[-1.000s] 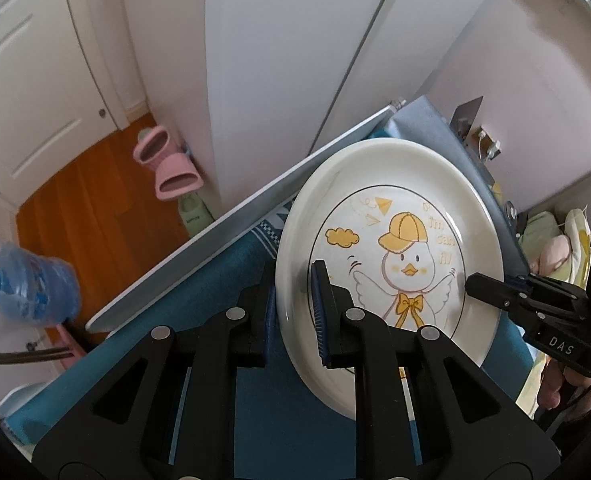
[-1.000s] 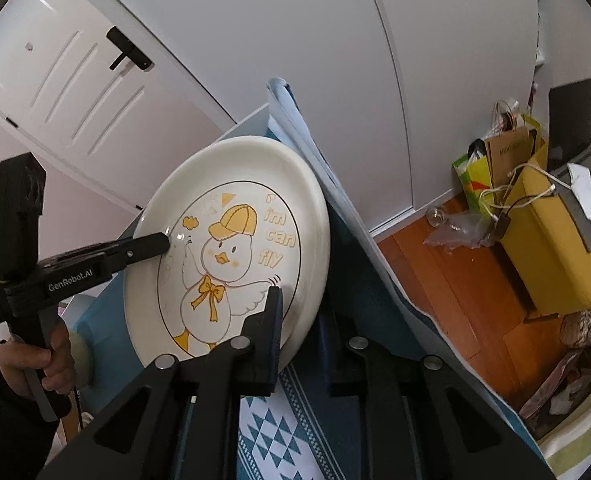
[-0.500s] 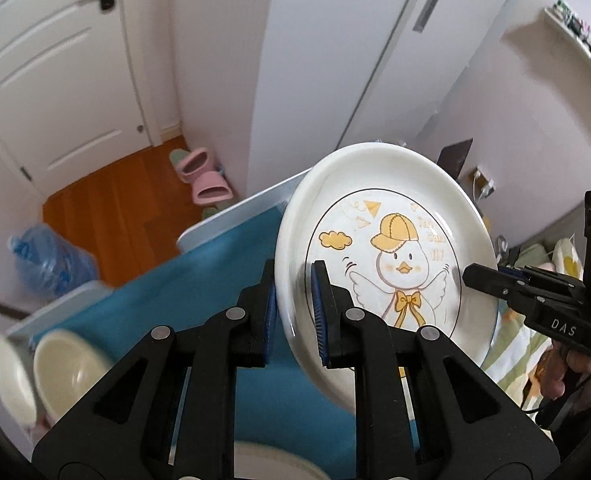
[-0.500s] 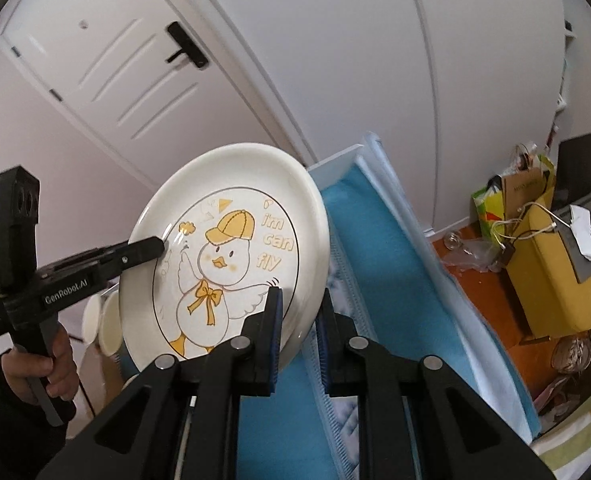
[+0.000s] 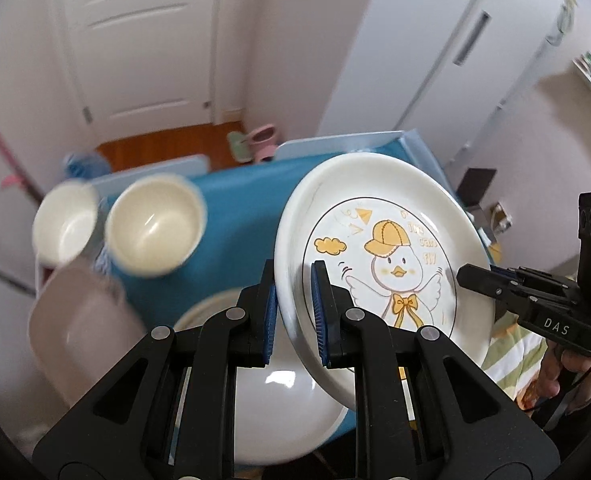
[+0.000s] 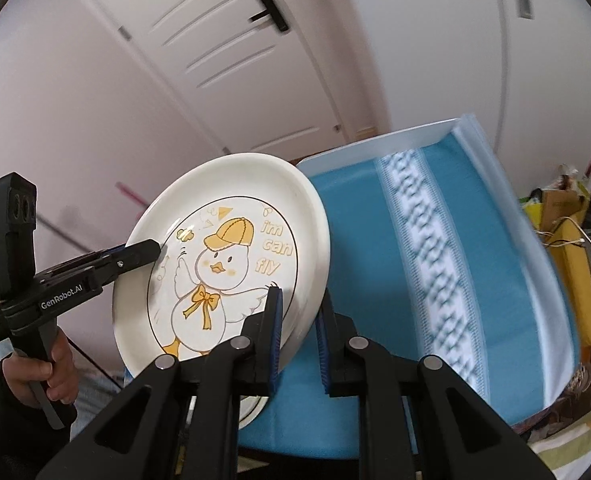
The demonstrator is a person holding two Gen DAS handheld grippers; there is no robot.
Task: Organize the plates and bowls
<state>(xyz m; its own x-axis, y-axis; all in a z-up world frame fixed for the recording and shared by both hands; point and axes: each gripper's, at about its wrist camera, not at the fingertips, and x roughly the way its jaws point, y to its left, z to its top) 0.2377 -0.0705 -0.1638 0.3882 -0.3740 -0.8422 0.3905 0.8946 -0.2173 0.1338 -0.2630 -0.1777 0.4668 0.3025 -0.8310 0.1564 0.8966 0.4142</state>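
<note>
A white plate with a yellow-capped duck drawing (image 5: 379,248) is held tilted above the blue-clothed table. My left gripper (image 5: 293,312) is shut on its left rim. My right gripper (image 6: 299,338) is shut on the opposite rim of the duck plate (image 6: 223,256). Each gripper shows in the other's view, the right gripper (image 5: 479,278) at the plate's right and the left gripper (image 6: 151,248) at its left. Under the held plate lies another white plate (image 5: 279,408). Two cream bowls (image 5: 153,230) (image 5: 65,224) and a pinkish bowl (image 5: 75,328) sit at the left.
The blue tablecloth (image 6: 435,240) with a white patterned stripe covers the table, with a pale raised edge (image 6: 375,144) at the far side. A white door and wardrobe stand behind. A yellow seat with clutter (image 6: 575,240) stands to the right.
Both grippers have swung with the duck plate, tipping downward so the table, bowls and the lower white plate have come into view. The grip on the plate is unchanged.
</note>
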